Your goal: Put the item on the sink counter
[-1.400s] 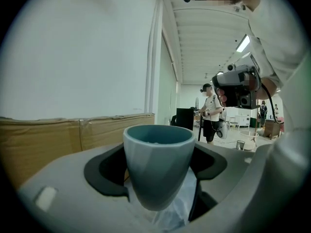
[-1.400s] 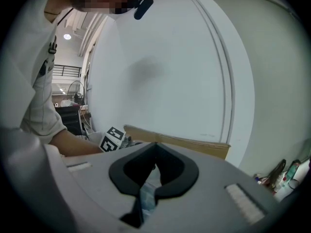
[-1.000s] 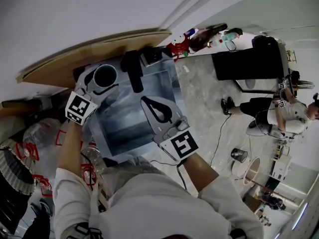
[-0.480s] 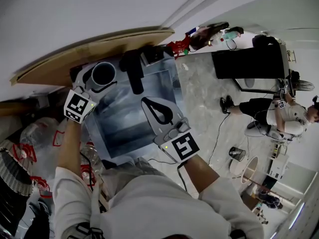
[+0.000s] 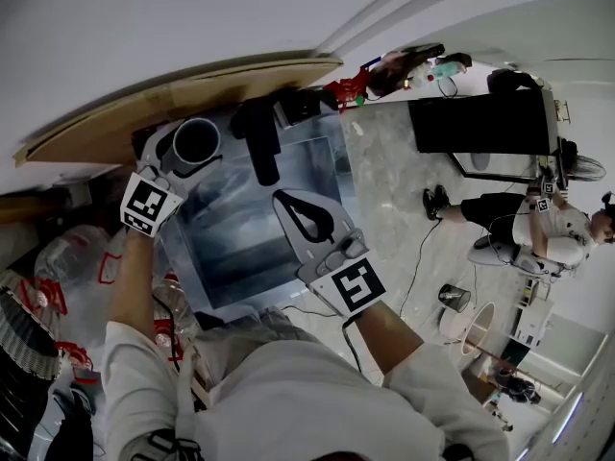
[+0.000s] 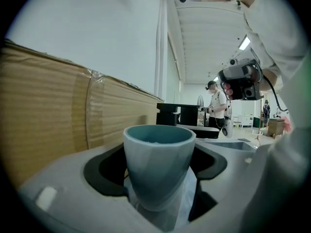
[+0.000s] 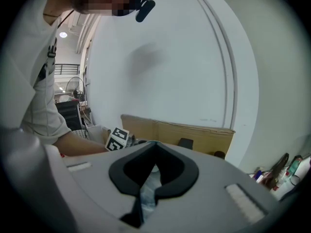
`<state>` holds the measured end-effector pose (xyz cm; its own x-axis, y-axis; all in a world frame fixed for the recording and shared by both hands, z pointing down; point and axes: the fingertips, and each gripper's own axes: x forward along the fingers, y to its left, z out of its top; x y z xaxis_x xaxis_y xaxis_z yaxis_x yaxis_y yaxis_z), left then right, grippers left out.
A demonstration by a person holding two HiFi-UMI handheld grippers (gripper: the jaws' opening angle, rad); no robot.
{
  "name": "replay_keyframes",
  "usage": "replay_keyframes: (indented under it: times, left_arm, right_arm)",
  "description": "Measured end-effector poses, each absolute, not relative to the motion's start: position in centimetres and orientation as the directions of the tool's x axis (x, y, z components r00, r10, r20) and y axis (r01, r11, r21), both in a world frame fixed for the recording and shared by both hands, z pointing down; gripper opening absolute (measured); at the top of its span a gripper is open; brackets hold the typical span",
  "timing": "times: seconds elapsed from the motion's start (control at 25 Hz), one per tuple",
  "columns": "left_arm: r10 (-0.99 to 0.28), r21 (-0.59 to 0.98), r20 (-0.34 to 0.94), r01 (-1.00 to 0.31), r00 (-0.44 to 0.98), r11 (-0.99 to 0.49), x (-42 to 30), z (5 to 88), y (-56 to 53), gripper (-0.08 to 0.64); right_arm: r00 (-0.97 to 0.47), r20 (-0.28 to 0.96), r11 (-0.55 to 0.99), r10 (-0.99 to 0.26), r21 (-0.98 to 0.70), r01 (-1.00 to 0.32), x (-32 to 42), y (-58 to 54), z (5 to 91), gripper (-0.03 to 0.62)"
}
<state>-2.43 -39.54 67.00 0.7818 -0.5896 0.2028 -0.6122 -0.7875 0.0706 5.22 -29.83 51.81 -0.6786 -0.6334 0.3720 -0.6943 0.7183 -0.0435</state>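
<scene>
At the sink's (image 5: 245, 233) far corner, I should lower the cup (image 6: 156, 166), clamped in my left gripper (image 5: 188, 150), upright and slowly, with my right gripper (image 5: 306, 217) closed and empty.

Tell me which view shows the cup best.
The left gripper view: the cup fills the centre, close up, with its teal rim and tapered wall plain. The head view shows it only from above, small, as a dark round mouth. The right gripper view does not show it clearly.
</scene>
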Motion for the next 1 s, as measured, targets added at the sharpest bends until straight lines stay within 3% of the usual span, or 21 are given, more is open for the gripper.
replay_keyframes:
  times: [1.0]
  left_arm:
    - [-0.596, 0.089, 0.176, -0.616, 0.784, -0.783, -3.0, 67.9, -39.5, 0.422]
  right_arm:
    - [-0.691, 0.382, 0.737, -0.614, -0.035, -0.674, 4.1, -29.7, 52.4, 0.005]
